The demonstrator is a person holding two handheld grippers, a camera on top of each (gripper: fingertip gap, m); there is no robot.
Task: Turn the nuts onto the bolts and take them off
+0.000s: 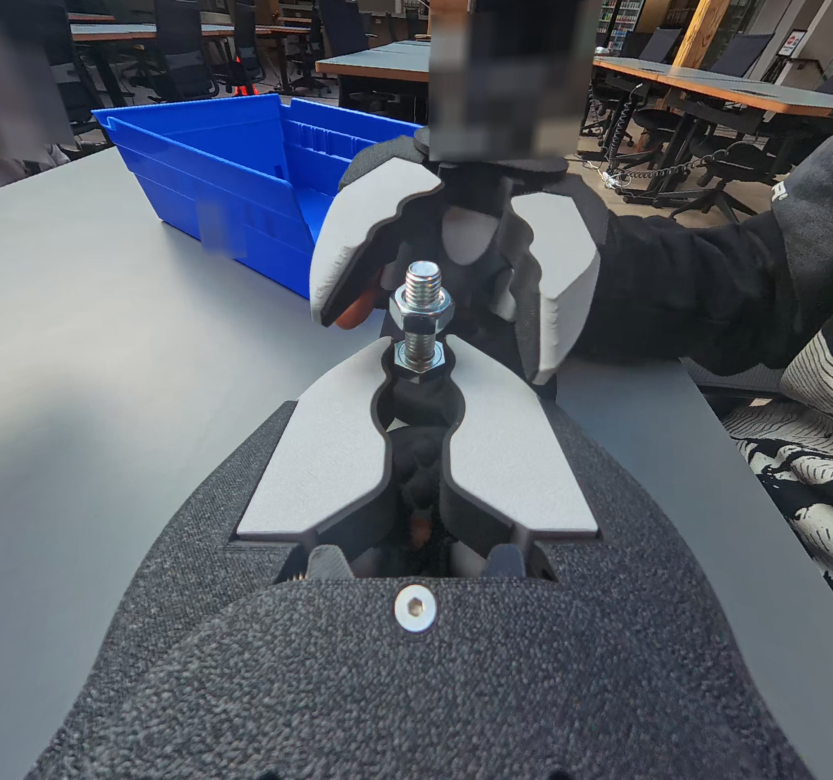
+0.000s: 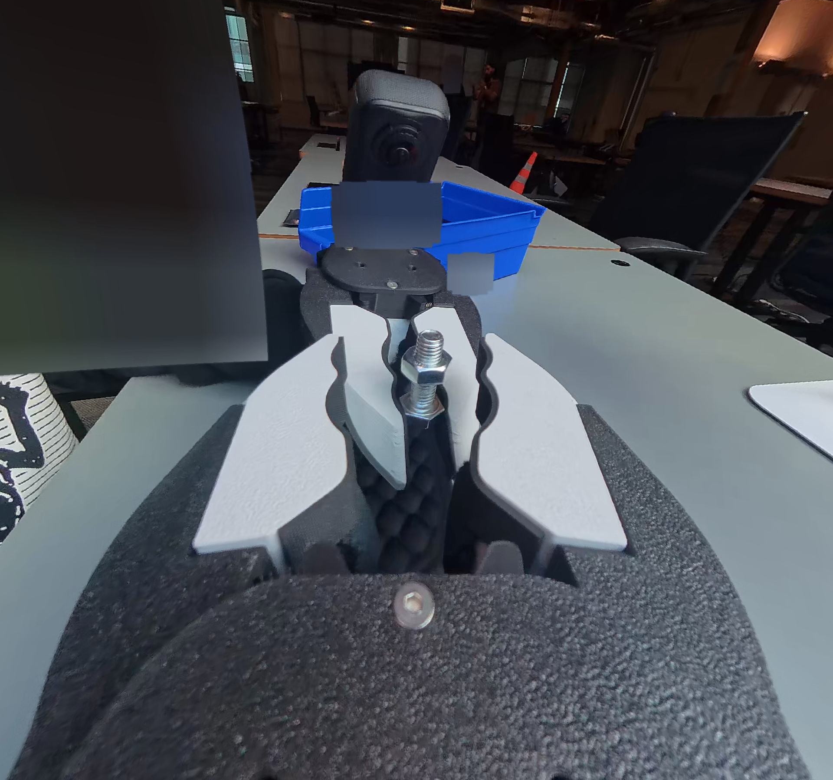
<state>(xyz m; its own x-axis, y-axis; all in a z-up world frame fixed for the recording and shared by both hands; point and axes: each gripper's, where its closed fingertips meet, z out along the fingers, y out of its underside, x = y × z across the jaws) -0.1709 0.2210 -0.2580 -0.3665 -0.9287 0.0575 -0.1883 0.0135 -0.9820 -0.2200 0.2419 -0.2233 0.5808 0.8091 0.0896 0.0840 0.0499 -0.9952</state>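
A silver bolt (image 1: 422,282) stands upright with a hex nut (image 1: 422,309) partway down its thread. My left gripper (image 1: 419,363) is shut on the bolt's lower hex end (image 1: 419,359), which may be its head or a second nut. My right gripper (image 1: 432,348), held by a black-gloved hand (image 1: 676,289), faces it with its jaws open on either side of the nut, not touching it. In the right wrist view the bolt (image 2: 427,343) and nut (image 2: 426,363) stand between my open right gripper's (image 2: 412,345) fingers, with the left gripper (image 2: 419,424) clamped below.
A blue plastic bin (image 1: 216,172) sits on the grey table (image 1: 112,330) behind and left of the bolt; it also shows in the right wrist view (image 2: 487,226). A white pad (image 2: 798,411) lies at the right. Patterned clothing (image 1: 793,465) is at the table's right edge. The tips of one gripper are about 5 centimeters away from the tips of the other.
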